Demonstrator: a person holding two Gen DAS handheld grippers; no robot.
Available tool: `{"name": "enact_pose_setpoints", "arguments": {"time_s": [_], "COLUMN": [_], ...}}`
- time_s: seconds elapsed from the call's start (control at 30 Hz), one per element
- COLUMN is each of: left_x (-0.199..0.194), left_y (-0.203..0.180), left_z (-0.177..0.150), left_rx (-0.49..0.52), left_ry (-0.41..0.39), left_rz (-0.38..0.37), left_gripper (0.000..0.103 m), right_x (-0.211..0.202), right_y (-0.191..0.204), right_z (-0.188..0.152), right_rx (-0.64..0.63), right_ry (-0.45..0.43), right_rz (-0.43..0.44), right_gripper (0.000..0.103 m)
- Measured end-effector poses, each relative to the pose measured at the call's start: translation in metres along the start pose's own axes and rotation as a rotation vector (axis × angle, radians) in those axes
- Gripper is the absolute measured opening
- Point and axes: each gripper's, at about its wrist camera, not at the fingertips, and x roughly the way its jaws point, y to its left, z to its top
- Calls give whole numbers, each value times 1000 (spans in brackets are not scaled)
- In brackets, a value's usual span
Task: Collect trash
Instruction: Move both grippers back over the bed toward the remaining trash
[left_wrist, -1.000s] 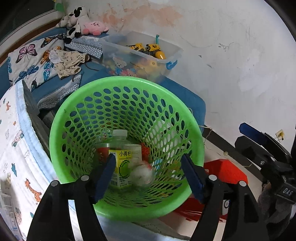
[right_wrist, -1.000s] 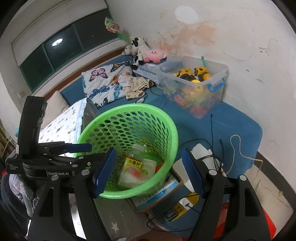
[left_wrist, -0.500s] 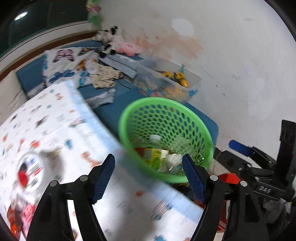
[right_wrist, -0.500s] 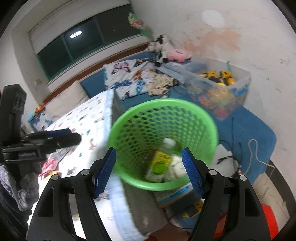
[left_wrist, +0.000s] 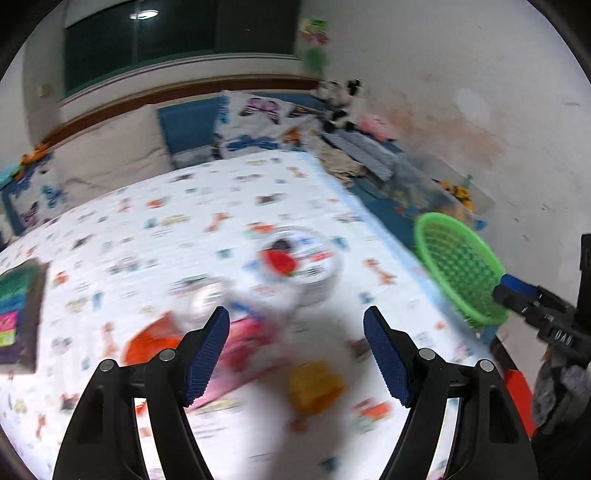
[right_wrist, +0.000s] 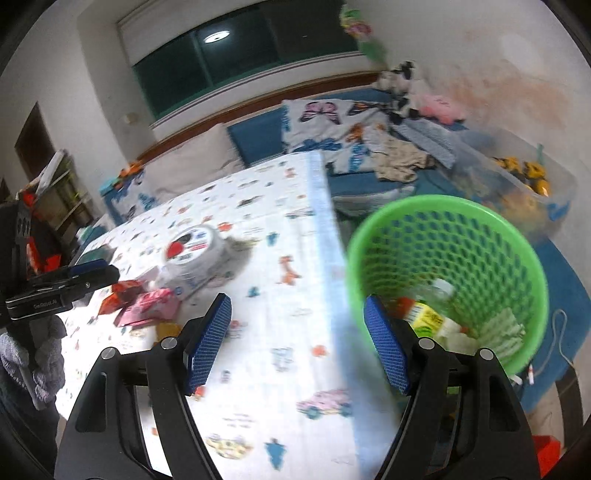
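A green mesh basket (right_wrist: 447, 221) stands beside the bed, holding a bottle with a yellow-green label (right_wrist: 426, 317) and white scraps. It also shows at the right of the left wrist view (left_wrist: 458, 266). On the patterned sheet (left_wrist: 184, 229) lie a round white tub (left_wrist: 299, 258), a pink wrapper (left_wrist: 243, 343), an orange wrapper (left_wrist: 147, 339) and a yellow piece (left_wrist: 314, 384), all blurred. My left gripper (left_wrist: 295, 347) is open and empty above this litter. My right gripper (right_wrist: 297, 343) is open and empty over the bed edge, next to the basket.
A clear toy bin (right_wrist: 517, 181), pillows (right_wrist: 325, 122) and plush toys (right_wrist: 436, 103) sit along the far wall. A colourful book (left_wrist: 14, 310) lies at the sheet's left edge. Cables (right_wrist: 561, 332) trail on the floor by the basket.
Both grippers have swung left, away from the basket and over the bed. The left now faces the litter on the sheet. Both stay open.
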Motion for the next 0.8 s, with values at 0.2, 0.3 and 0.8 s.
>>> {"name": "enact_pose_setpoints", "arguments": {"time_s": [0.2, 0.3, 0.8], "left_x": [-10, -5, 29], "left_y": [56, 75, 95], "left_z": [-32, -48, -63], "left_rx": [-16, -12, 55], "left_ry": [12, 48, 90], "left_rz": [108, 130, 159], "left_gripper": [75, 75, 67], "right_x": [18, 28, 76], "right_y": [32, 47, 102], "right_z": [7, 8, 13], "right_rx": [-46, -68, -172], "right_ry": [19, 34, 111], "right_rz": [54, 77, 113], "right_gripper": [74, 74, 74]}}
